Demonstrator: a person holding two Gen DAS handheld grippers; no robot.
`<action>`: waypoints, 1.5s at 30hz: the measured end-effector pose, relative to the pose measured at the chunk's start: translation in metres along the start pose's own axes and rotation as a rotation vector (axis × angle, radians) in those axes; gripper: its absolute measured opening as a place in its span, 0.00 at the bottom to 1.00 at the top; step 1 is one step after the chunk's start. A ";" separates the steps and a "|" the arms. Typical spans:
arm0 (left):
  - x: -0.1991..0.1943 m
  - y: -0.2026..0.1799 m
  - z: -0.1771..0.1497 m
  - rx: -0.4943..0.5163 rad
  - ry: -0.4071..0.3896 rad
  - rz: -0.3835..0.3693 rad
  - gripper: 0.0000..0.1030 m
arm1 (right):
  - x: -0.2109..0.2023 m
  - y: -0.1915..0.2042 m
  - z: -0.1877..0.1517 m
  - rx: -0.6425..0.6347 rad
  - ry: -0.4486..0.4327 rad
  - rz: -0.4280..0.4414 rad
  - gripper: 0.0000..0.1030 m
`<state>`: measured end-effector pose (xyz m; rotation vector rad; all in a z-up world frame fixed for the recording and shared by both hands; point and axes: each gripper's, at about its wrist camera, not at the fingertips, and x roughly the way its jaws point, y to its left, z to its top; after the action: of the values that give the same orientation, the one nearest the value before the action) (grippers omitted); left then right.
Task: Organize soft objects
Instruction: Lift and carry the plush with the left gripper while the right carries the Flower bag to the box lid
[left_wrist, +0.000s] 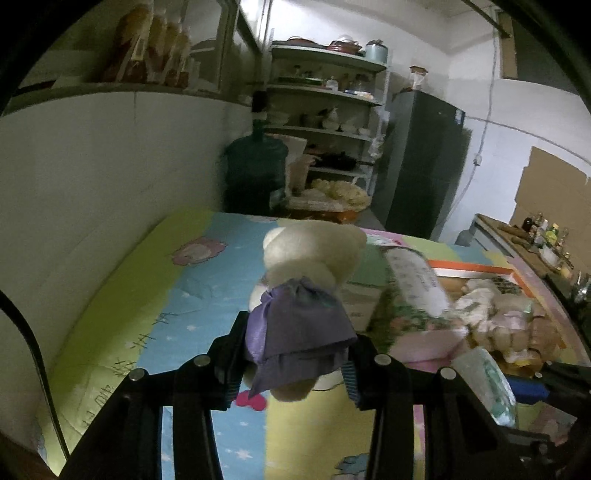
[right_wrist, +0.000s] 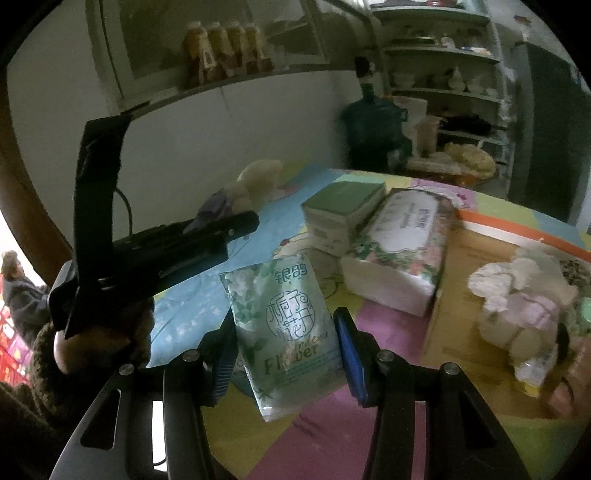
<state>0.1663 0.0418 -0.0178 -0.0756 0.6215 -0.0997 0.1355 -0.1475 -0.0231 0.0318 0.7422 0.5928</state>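
My left hand-held gripper (left_wrist: 295, 365) clamps the plush bear (left_wrist: 306, 295) aloft; my right hand-held gripper (right_wrist: 286, 354) pinches a tissue pack (right_wrist: 284, 332). Toys already fill the cardboard box (right_wrist: 458, 295); tissue boxes (right_wrist: 399, 251) remain on the bench (right_wrist: 332, 443).

Home kitchen/storage room, cramped and dim. Evidence: open metal shelving rack (left_wrist: 325, 110) stacked with bowls, pots and dishes; dark grey fridge (left_wrist: 421, 162) beside it; big water-cooler jug (left_wrist: 256, 170) on the floor by the white wall; wall cabinet with a row of orange drink bottles (right_wrist: 225, 51); side counter with sauce bottles (left_wrist: 546, 236). Work surface is a table under a cartoon-print cloth (left_wrist: 155, 295), plus a cardboard box (right_wrist: 476, 258) on it. Domestic, not lab or shop.
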 end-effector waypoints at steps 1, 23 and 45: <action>-0.001 -0.002 0.000 0.005 -0.003 -0.005 0.43 | -0.004 -0.002 -0.001 0.004 -0.007 -0.007 0.50; -0.012 -0.099 0.002 0.131 -0.022 -0.180 0.43 | -0.075 -0.065 -0.028 0.138 -0.122 -0.170 0.50; 0.014 -0.191 0.008 0.241 0.009 -0.281 0.43 | -0.122 -0.136 -0.040 0.232 -0.206 -0.328 0.50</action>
<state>0.1691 -0.1489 -0.0002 0.0713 0.6008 -0.4458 0.1061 -0.3318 -0.0079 0.1796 0.5957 0.1849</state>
